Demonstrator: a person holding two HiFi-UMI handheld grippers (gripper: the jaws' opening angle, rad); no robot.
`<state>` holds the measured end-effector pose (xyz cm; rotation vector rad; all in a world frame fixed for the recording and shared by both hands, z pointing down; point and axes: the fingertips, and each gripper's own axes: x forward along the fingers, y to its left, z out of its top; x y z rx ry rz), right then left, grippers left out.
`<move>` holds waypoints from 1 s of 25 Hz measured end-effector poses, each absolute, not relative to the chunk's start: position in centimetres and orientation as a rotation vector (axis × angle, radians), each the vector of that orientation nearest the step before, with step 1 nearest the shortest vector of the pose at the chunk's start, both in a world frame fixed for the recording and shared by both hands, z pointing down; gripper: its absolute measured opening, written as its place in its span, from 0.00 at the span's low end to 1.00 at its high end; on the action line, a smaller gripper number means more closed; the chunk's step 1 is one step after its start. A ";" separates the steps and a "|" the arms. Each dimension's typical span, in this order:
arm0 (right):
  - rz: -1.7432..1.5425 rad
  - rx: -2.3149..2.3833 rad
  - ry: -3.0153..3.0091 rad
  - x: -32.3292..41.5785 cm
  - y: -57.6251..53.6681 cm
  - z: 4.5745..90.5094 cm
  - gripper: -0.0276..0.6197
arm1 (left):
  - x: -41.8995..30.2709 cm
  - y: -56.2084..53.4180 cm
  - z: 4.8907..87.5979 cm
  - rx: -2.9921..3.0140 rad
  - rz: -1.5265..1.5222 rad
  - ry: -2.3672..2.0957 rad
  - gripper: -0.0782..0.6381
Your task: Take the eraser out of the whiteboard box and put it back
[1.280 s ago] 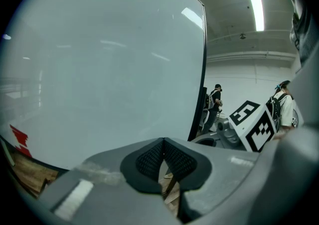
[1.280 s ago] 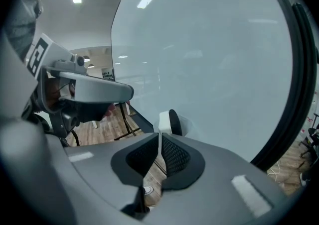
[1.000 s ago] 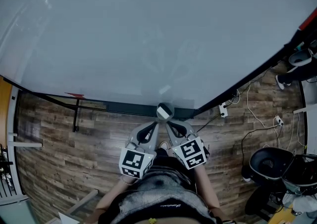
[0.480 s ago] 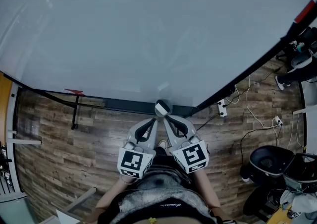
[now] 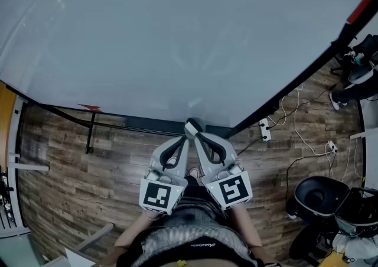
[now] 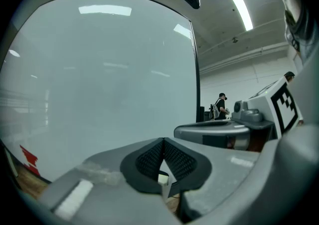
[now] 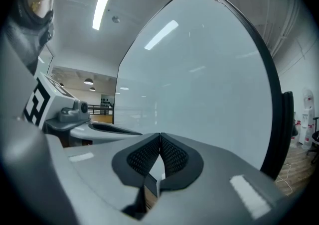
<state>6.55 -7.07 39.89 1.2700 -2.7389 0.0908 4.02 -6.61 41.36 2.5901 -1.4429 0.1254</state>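
A large whiteboard (image 5: 177, 35) fills most of the head view, with a dark tray ledge (image 5: 147, 124) along its lower edge. My left gripper (image 5: 188, 127) and right gripper (image 5: 195, 129) are held side by side in front of me, tips almost touching just before that ledge. Both are shut with nothing between the pads. The left gripper view shows the left gripper (image 6: 163, 142) facing the board, and the right gripper view shows the same for the right gripper (image 7: 159, 137). I see no eraser that I can make out. A small pale block (image 6: 162, 178) shows below the left pads; what it is I cannot tell.
A red mark (image 5: 88, 107) sits near the board's lower left edge. On the wooden floor lie a power strip with cables (image 5: 264, 130) and a black office chair (image 5: 316, 192) at the right. A black stand leg (image 5: 90, 136) is at the left. A person (image 6: 219, 105) stands far off.
Both grippers have risen together, tips moving a little up the view toward the board's lower edge. Both stay shut and side by side.
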 end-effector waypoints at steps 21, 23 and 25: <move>0.068 1.252 -2.721 6.2 -6.4 39.5 0.04 | 4.0 -6.2 40.8 2.593 0.106 -1.465 0.11; 0.077 1.252 -2.722 6.3 -6.5 39.5 0.04 | 4.0 -6.3 40.8 2.593 0.105 -1.465 0.11; 0.076 1.251 -2.720 6.3 -6.5 39.6 0.04 | 4.1 -6.3 40.7 2.595 0.103 -1.464 0.11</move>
